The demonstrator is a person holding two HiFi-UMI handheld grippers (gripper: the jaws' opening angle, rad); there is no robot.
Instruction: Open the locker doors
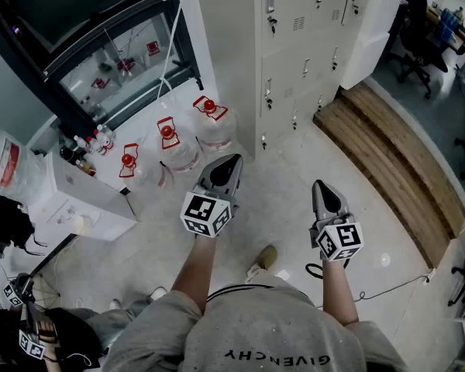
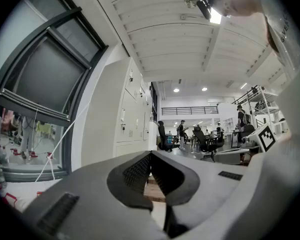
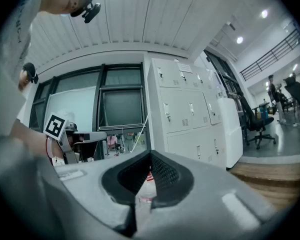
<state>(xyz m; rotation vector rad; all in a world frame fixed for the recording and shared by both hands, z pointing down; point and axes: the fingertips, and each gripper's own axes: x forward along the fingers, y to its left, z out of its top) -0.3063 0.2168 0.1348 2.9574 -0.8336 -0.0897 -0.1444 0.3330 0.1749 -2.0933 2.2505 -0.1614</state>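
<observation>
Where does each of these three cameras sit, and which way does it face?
Head view: on the person's head, steeply down at lockers and water jugs; both forearms, left gripper and right gripper show.
Left gripper view: on the left gripper, level, past the lockers into an office; its shut jaws show.
Right gripper view: on the right gripper, level, toward lockers and window; its shut jaws show.
Shared: all three see the lockers.

Pale floor [image 1: 287, 200] w/ 3 water jugs [image 1: 174, 142], lockers [image 1: 294, 60] & wooden platform [image 1: 395, 161].
</observation>
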